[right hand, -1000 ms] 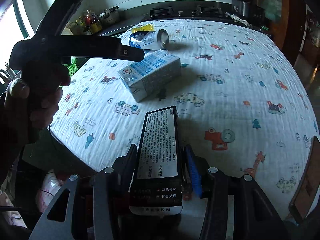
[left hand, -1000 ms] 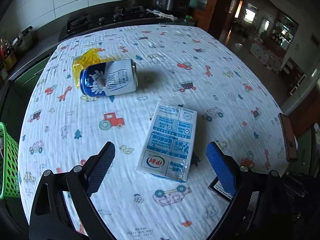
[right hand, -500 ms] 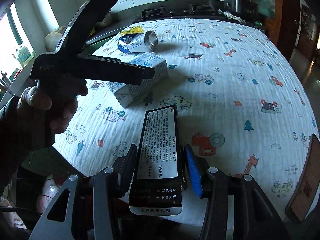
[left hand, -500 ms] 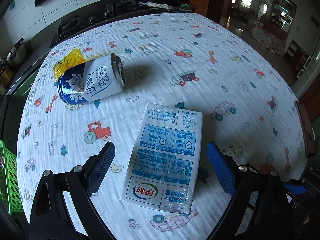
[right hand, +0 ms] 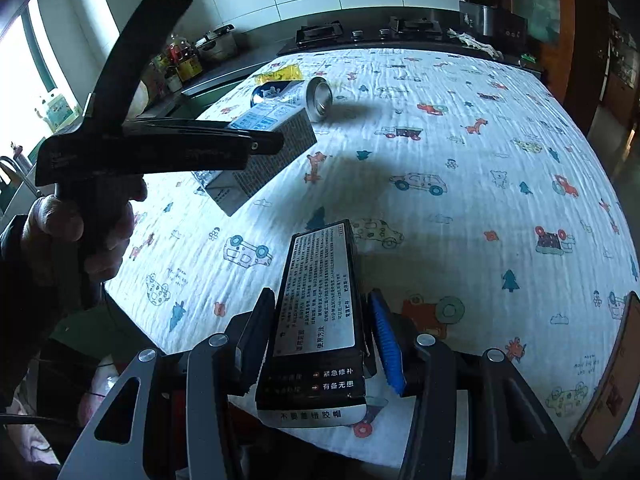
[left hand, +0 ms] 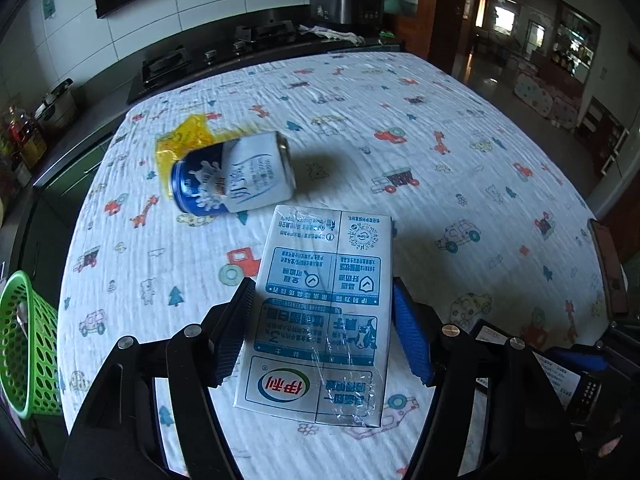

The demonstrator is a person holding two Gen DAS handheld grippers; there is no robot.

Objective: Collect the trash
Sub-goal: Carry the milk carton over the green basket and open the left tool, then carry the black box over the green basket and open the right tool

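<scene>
I am looking down my left gripper (left hand: pixel 324 332), whose jaws are closing around the milk carton (left hand: pixel 324 312); the carton is lying flat on the tablecloth (left hand: pixel 460 152) between the pads, the black pad close against its left edge and the blue pad at its right edge, though I cannot tell whether either is pressing yet. The carton's long axis is running straight away from me along the fingers, its logo end nearest me and its far end pointing toward the can. In my right gripper (right hand: pixel 316 336) I am holding a black box (right hand: pixel 320 312) with a white printed label, jaws clamped on its sides, its long axis also pointing away along the fingers and out over the table's near edge. From that view the person's hand (right hand: pixel 80 232) is gripping the left tool's handle at the left. Just beyond the carton a blue and white can (left hand: pixel 232 180) is lying on its side, its long axis across my view with the open end to the right, near the carton's far corner but apart from it. Behind the can a yellow wrapper (left hand: pixel 188 136) is lying, partly hidden by it. A green basket (left hand: pixel 24 340) is standing off the table's left edge. Farther back a stove (left hand: pixel 224 48) is sitting along the tiled wall.
</scene>
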